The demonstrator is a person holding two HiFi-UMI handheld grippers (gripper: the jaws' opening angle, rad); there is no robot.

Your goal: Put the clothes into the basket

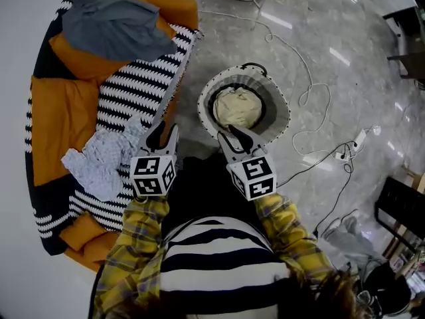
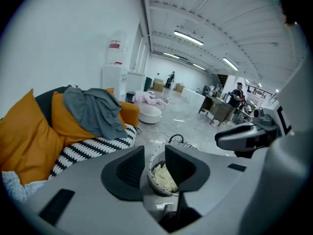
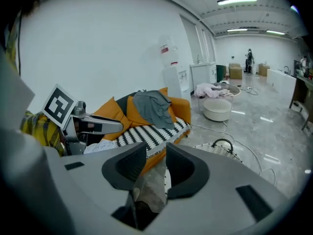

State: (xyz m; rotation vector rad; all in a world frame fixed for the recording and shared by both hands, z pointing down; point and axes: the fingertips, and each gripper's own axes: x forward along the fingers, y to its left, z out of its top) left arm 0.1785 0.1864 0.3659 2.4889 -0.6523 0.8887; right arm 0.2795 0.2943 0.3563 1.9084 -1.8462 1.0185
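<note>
Clothes were seen on the sofa: a grey top was draped over the orange cushions at the far end, and a pale crumpled cloth was spread on the striped blanket, just beside the left gripper. One cream cloth was already seen inside the basket, which was set on the floor next to the sofa. The fingers of the left gripper were held only a little apart, with nothing between them, and the same was seen at the right gripper. With gaps so small, a thick fold could be missed or only nipped at its edge, and the cloth could be dropped on the floor before the basket was reached. The striped blanket could be pinched along with the pale cloth and dragged off. The basket could also be knocked over if it was bumped.
</note>
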